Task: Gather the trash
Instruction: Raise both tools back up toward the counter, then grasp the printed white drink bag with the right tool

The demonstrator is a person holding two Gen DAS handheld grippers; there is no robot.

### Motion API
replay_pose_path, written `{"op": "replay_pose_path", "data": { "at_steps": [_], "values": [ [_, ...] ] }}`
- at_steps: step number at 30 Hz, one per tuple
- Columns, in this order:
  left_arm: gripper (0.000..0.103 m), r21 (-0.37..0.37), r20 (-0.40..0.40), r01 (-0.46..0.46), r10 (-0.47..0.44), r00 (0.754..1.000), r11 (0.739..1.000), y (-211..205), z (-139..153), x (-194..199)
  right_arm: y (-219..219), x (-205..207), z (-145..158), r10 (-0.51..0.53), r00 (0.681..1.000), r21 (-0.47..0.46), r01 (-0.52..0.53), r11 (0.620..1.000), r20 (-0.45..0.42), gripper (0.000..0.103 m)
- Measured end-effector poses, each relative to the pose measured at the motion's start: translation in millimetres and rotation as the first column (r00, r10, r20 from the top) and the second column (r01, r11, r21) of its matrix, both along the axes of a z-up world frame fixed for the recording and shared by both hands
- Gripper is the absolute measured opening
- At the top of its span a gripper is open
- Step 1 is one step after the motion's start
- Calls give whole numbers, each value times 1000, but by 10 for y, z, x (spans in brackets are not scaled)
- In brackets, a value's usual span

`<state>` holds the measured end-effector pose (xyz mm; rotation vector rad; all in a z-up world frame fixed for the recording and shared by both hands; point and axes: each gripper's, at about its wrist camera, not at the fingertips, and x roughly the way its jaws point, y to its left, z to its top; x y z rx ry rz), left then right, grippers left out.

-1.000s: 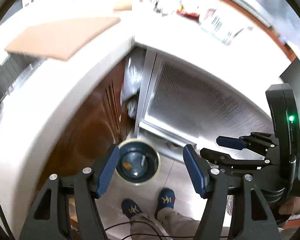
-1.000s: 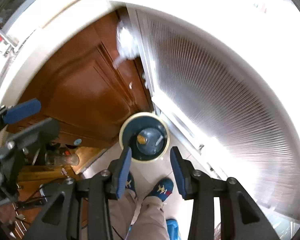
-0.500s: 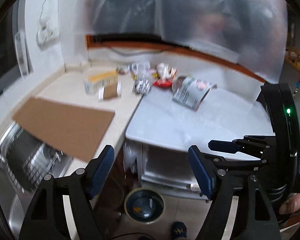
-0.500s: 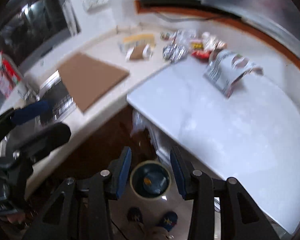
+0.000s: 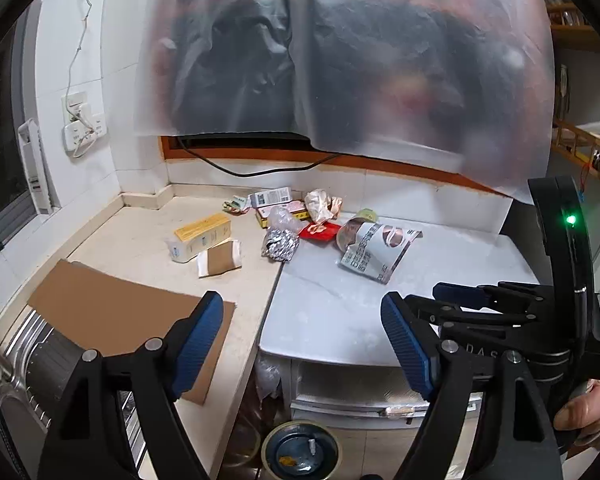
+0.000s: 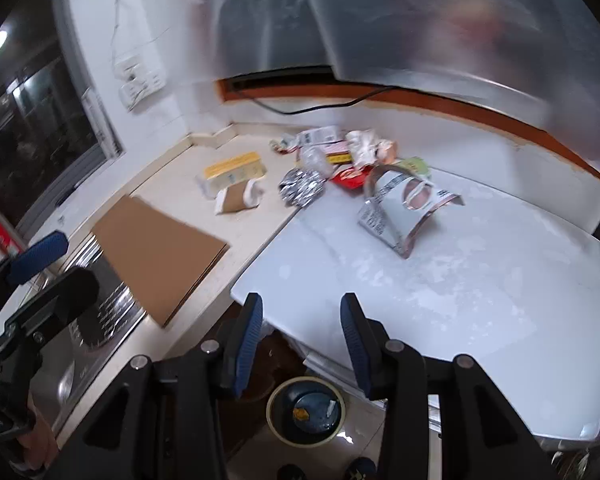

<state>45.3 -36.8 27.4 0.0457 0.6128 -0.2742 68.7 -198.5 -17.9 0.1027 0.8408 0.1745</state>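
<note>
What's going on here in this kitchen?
A person is clearing trash off a kitchen counter, holding a two-finger gripper in each hand. Right now neither holds anything: the left gripper, whose jaws have just been opening, and the right gripper hover above the counter's edge. Wrappers, a yellow box, crumpled foil and a torn pouch lie piled near the back wall. The trash bin on the floor holds a few scraps.
</note>
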Motion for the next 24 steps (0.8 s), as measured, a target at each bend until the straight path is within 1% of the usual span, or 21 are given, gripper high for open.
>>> {"op": "replay_pose_path", "data": {
  "at_steps": [4,9,12,15,18,24],
  "values": [
    [80,-23,-17,12,-13,1000,1000,3,-14,99,-95,31,60,-42,999,9,42,999,10,41],
    [80,-43,-52,-7,5,999,999,-11,-92,279,-297,148,60,-59,998,31,58,998,18,41],
    [80,-43,-91,-35,31,995,998,-51,-170,465,-482,274,5,-65,998,57,65,996,8,41],
    [80,-58,-149,-66,57,987,996,-120,-268,690,-719,453,-72,-70,997,88,71,994,-17,41],
    [80,-74,-199,-89,73,977,993,-218,-366,899,-911,643,-143,-62,997,109,66,992,-43,47],
    [80,-42,-264,-115,100,959,992,-580,-564,1257,-1294,1131,-390,-41,994,195,60,979,-98,47]
  ]
}}
